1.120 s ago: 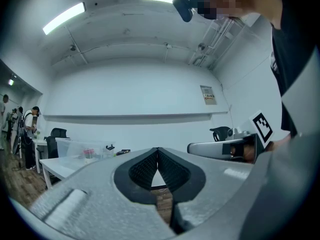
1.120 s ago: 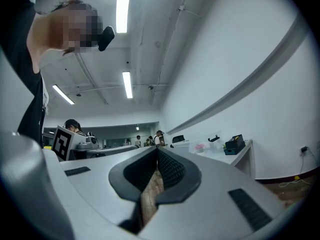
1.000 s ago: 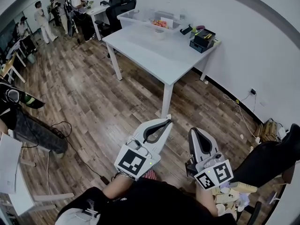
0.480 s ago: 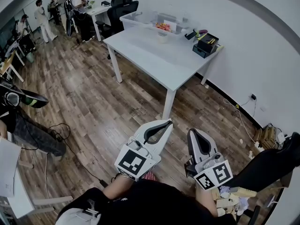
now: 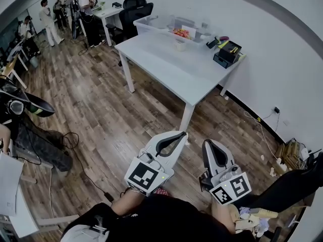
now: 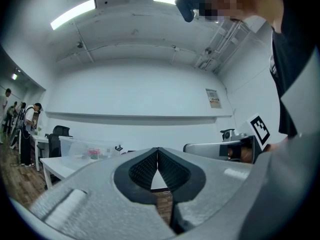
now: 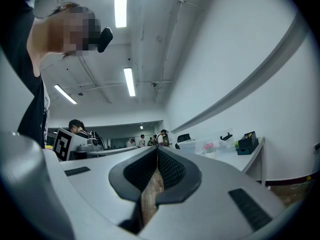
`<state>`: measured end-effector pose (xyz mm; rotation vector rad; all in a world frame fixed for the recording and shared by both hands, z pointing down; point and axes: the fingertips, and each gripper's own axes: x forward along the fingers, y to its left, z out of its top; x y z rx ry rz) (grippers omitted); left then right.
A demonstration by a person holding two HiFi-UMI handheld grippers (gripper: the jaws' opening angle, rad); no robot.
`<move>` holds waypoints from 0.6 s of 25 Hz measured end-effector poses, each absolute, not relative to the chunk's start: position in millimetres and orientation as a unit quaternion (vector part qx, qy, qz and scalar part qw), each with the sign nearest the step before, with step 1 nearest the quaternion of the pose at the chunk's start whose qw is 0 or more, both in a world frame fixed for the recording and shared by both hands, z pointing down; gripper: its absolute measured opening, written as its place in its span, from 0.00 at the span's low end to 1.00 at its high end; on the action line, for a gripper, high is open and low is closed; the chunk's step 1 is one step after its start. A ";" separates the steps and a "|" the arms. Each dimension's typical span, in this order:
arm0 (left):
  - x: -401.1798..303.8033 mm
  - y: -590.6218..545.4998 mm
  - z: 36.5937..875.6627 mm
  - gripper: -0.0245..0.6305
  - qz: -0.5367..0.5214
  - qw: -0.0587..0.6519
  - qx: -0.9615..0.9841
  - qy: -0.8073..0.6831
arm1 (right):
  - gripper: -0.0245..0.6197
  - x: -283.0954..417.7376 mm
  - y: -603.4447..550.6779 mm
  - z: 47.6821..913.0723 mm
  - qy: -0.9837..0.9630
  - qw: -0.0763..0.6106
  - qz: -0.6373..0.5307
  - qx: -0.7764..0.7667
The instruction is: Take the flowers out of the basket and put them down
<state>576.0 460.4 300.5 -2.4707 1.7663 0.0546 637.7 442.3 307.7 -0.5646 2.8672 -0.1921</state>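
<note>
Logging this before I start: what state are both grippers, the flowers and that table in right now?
left gripper: shut, nothing between its jaws.
right gripper: shut, nothing between its jaws.
flowers: on the white table, far from both grippers.
white table: standing upright, nobody at it.

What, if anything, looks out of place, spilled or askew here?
Nothing stands out. The white table looks tidy, with the flowers by the clear bin at its far side. The left tongs and right tongs are shut and empty, over the wood floor short of the table.

White desk [image 5: 171, 64] on wood-plank floor [image 5: 101, 115], white wall [image 5: 282, 49] behind, strip lights [image 7: 120, 4] overhead.
</note>
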 end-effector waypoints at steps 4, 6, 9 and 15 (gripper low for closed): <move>562.5 453.2 297.4 0.04 0.026 0.049 -0.814 0.579 | 0.05 621.6 436.6 306.1 0.974 0.103 -0.062 -0.191; 556.8 449.8 296.9 0.04 0.027 0.050 -0.816 0.576 | 0.05 614.5 433.3 306.4 0.974 0.102 -0.062 -0.193; 546.8 445.1 297.9 0.04 0.034 0.046 -0.819 0.572 | 0.05 603.5 429.8 307.3 0.974 0.101 -0.060 -0.195; 523.0 436.1 299.7 0.04 0.036 0.043 -0.826 0.561 | 0.05 578.4 423.4 310.2 0.972 0.103 -0.061 -0.202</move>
